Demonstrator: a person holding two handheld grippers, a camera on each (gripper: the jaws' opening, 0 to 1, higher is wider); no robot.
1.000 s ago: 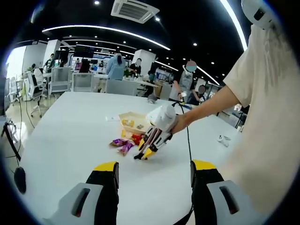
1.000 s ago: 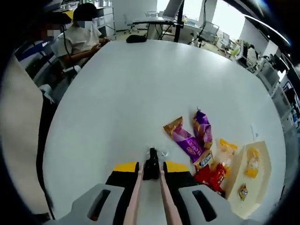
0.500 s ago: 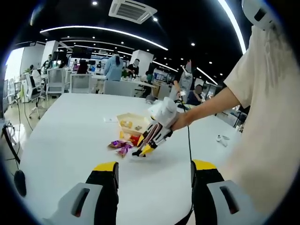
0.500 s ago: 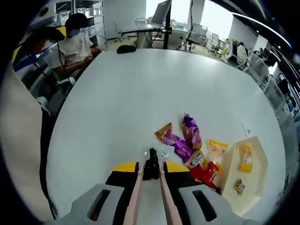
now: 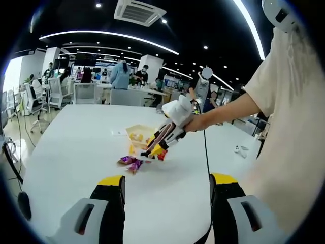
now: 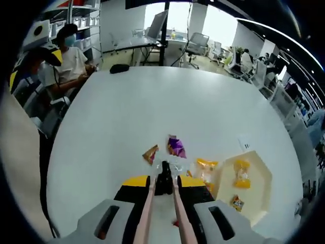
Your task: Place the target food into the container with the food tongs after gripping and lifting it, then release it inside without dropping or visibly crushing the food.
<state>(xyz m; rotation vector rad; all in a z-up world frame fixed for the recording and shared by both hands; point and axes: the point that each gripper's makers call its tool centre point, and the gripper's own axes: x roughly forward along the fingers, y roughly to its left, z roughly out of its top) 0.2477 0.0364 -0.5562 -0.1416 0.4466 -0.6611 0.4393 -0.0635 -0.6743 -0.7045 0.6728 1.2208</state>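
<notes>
Two views show the right gripper [image 5: 152, 151] raised since a second ago, its tongs [image 6: 163, 179] pressed shut; whether they pinch food I cannot tell. Left gripper [image 5: 165, 203] hangs spread, empty. Purple packets [image 5: 130, 162] lie beside the container [image 6: 256, 195], which holds two snacks. No writing is readable.

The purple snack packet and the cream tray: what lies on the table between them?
In the right gripper view, a yellow-orange packet lies between the purple packet and the tray.
</notes>
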